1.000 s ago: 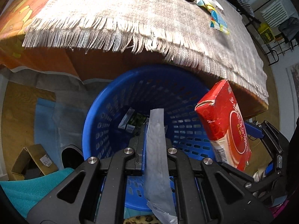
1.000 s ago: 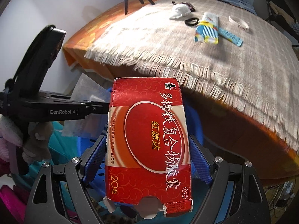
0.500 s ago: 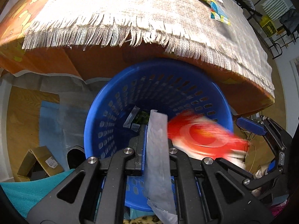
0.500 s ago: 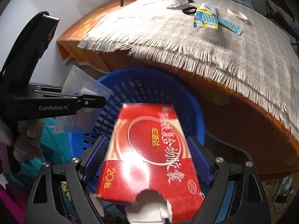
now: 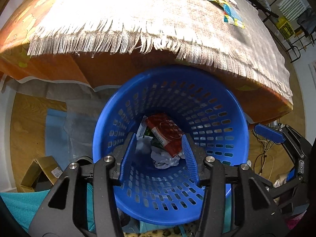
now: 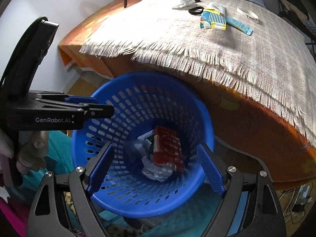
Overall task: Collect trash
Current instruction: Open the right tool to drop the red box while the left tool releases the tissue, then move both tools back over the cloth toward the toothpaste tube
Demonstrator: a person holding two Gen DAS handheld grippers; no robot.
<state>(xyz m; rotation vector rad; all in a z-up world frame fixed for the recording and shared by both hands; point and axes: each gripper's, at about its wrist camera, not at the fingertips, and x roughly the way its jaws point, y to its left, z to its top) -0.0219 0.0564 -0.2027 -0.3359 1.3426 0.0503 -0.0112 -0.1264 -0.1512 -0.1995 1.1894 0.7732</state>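
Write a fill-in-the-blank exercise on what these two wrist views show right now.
1. The red box lies inside the blue ____.
2. Nothing is held by the left tool; its jaws have just been ____.
3. The right tool hangs over the basket with its jaws ____ and nothing between them.
4. The black ring and the patterned packet lie on the fringed ____ on the table.

Missing words: basket; opening; open; cloth
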